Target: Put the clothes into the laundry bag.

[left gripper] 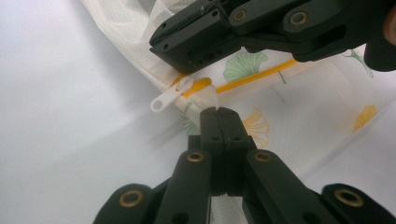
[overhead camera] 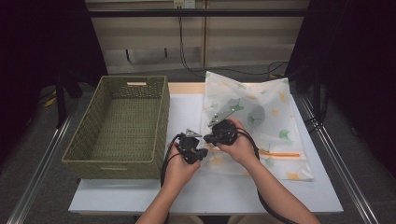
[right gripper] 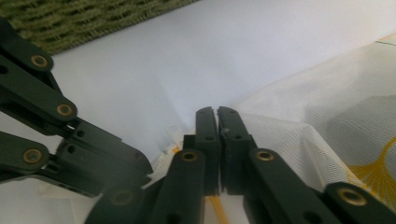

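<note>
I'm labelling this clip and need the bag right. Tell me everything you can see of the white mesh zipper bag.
The mesh zipper bag is a flat pouch of white, see-through netting printed with green and yellow ginkgo leaves, lying on the white table right of the wicker basket. A grey item shows dimly inside. An orange zipper runs along its near edge, with a white pull tab lying loose at the corner. The left gripper is shut on the fabric there; the right gripper is closed beside the zipper end.

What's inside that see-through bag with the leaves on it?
Through the mesh bag, the high view shows a grey rounded shape lying inside. What it is can't be told, because the printed fabric blurs it. The hands and grippers hide the bag's corner nearest the basket.
</note>
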Available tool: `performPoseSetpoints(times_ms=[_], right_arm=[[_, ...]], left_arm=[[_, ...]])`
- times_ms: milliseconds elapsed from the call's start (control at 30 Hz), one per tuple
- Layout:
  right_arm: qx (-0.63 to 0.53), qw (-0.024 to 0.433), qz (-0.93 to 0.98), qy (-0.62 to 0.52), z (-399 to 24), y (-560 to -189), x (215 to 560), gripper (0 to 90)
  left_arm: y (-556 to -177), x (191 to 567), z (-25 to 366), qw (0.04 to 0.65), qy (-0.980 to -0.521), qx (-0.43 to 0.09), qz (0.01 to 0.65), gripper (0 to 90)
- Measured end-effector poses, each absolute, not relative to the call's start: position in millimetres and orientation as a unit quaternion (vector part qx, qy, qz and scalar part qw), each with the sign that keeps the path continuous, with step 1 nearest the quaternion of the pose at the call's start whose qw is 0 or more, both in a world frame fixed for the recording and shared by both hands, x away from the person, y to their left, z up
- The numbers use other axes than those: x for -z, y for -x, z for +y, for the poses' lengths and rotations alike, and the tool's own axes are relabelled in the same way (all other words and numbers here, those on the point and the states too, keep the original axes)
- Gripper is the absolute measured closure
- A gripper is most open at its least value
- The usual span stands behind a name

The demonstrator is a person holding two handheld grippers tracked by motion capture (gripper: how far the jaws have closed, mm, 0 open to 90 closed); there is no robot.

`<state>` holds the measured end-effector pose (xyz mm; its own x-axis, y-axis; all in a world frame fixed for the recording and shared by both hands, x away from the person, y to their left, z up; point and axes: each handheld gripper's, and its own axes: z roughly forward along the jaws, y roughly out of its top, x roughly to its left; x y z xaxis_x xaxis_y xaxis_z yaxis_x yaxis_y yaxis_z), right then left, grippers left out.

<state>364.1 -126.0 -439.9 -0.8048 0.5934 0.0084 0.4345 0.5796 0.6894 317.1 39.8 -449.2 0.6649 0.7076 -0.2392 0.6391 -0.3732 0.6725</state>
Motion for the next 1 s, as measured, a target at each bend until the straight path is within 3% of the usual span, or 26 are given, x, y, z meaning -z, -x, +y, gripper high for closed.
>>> performPoseSetpoints(times_ms=[167, 567, 667, 800, 900, 1000], right_arm=[[-0.367, 0.107, 0.881, -0.280, -121.5, -363.5, 439.5, 68.6], [-0.339, 0.113, 0.900, -0.250, -109.6, -368.4, 450.0, 54.7], [-0.328, 0.115, 0.905, -0.246, -110.8, -368.9, 451.0, 58.8], [-0.328, 0.123, 0.899, -0.262, -118.1, -367.4, 447.9, 84.3], [-0.334, 0.124, 0.891, -0.281, -125.9, -368.6, 444.2, 90.0], [-0.332, 0.136, 0.890, -0.280, -133.1, -368.1, 441.9, 90.0]], left_arm=[[-316.8, 450.5, 38.1, 0.392, -0.822, -0.041, 0.410, 90.0], [-317.1, 450.6, 39.5, 0.390, -0.827, -0.040, 0.404, 90.0], [-316.9, 449.8, 40.0, 0.390, -0.826, -0.041, 0.405, 90.0], [-317.5, 451.7, 40.8, 0.391, -0.824, -0.042, 0.407, 90.0], [-317.3, 452.0, 40.5, 0.385, -0.826, -0.041, 0.409, 90.0], [-317.5, 451.4, 40.7, 0.388, -0.825, -0.042, 0.409, 90.0]])
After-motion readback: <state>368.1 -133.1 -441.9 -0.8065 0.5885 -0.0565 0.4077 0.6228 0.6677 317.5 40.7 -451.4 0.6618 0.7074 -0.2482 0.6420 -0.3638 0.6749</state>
